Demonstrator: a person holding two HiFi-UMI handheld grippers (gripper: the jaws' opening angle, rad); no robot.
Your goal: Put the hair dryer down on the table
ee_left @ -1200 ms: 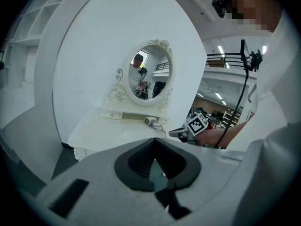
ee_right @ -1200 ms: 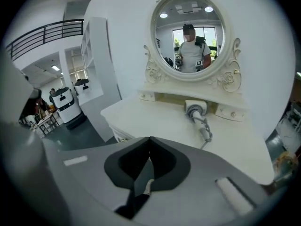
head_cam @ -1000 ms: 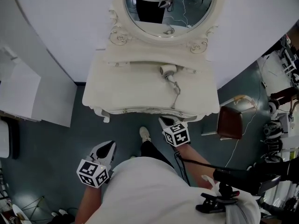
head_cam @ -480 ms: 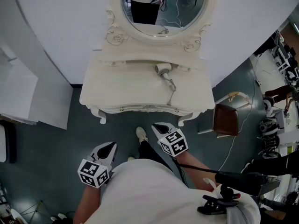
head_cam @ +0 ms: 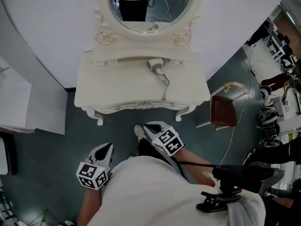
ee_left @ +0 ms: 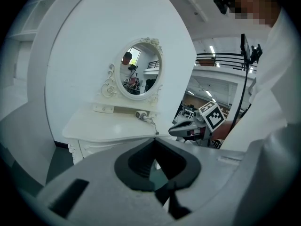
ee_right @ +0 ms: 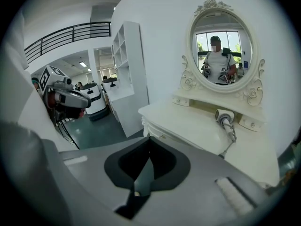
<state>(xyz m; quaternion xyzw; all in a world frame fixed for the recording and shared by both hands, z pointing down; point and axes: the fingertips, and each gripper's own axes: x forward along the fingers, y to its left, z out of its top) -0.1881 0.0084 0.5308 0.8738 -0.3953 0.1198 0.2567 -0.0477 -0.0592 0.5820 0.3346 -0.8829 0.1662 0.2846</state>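
Dryer: hair dryer (head_cam: pixel 155 65) lies on the table (head_cam: pixel 108 86).
Grippers: left gripper (head_cam: pixel 111 146) and right gripper (head_cam: pixel 146 126) pressed together, empty.
Risk: cord (head_cam: pixel 164 84) nears the edge; a snag could drag the dryer off.

Big white counter (head_cam: pixel 108 86) against wall. On it: hair dryer (head_cam: pixel 155 65), lying near back, just under round mirror (head_cam: pixel 141 8). Its cord (head_cam: pixel 165 84) runs toward front edge. Counter stands on dark floor (head_cam: pixel 47 145).

Right tongs (head_cam: pixel 149 127) farther from table (head_cam: pixel 106 86)
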